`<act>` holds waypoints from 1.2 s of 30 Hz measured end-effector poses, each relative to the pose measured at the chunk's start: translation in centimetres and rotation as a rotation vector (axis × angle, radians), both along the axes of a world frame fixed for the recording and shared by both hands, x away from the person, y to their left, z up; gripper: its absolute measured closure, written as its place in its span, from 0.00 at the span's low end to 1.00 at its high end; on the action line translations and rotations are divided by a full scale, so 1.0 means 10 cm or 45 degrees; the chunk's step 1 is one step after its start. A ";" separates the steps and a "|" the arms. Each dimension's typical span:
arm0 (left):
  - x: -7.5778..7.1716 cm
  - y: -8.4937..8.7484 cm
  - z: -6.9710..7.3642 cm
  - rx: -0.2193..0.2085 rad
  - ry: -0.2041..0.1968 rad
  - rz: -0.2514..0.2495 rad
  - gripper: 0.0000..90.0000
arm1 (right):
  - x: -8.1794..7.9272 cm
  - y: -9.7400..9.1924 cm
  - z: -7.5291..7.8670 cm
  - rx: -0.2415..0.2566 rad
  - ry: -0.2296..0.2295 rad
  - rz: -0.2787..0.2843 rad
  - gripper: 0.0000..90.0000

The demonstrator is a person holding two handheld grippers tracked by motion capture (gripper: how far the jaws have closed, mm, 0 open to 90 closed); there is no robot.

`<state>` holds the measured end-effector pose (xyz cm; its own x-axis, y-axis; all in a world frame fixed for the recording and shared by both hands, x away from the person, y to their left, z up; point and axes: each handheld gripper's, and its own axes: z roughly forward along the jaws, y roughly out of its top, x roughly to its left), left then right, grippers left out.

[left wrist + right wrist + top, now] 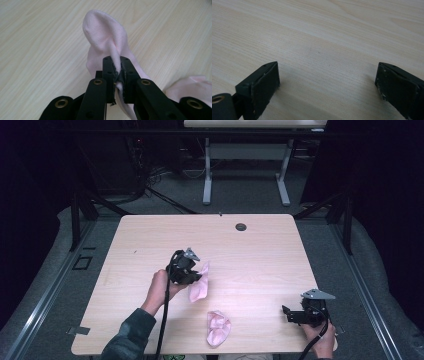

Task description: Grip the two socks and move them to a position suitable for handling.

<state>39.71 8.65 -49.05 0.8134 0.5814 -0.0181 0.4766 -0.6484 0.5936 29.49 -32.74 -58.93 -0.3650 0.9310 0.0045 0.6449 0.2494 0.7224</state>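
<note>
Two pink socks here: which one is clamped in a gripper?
The farther sock, pinched by the left gripper; the near-edge sock lies free.

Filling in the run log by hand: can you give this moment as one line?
left gripper: shut on pink sock, lifted | right gripper: open, nothing held, near table edge | second pink sock: lying loose at near edge

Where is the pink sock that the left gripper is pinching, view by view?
High view: pink sock mid-table, right beside the left gripper.
Left gripper view: centre, rising from between the shut jaws.
Right gripper view: no sock here, just open jaws over wood.
Shared landmark: the light wooden table.
</note>
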 end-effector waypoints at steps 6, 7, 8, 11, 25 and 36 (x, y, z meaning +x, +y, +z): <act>0.15 -0.28 -0.29 0.019 0.076 -0.029 0.93 | 0.00 0.00 0.00 -0.007 0.001 -0.008 0.05; 0.16 -0.31 -0.32 0.021 0.090 -0.026 0.92 | 0.00 0.00 0.00 -0.003 0.000 -0.006 0.06; 0.17 -0.33 -0.36 0.016 0.092 -0.026 0.92 | 0.00 0.00 0.00 -0.003 0.000 -0.006 0.06; 0.20 -0.37 -0.42 0.018 0.105 -0.028 0.89 | 0.00 0.00 0.00 0.000 0.000 -0.002 0.06; 0.05 -0.08 -0.27 -0.050 0.011 0.063 0.25 | -0.01 0.00 0.01 0.009 0.006 0.007 0.09; -0.24 0.34 -0.26 -0.027 0.008 0.147 0.11 | 0.03 0.10 0.06 0.056 0.100 0.028 0.00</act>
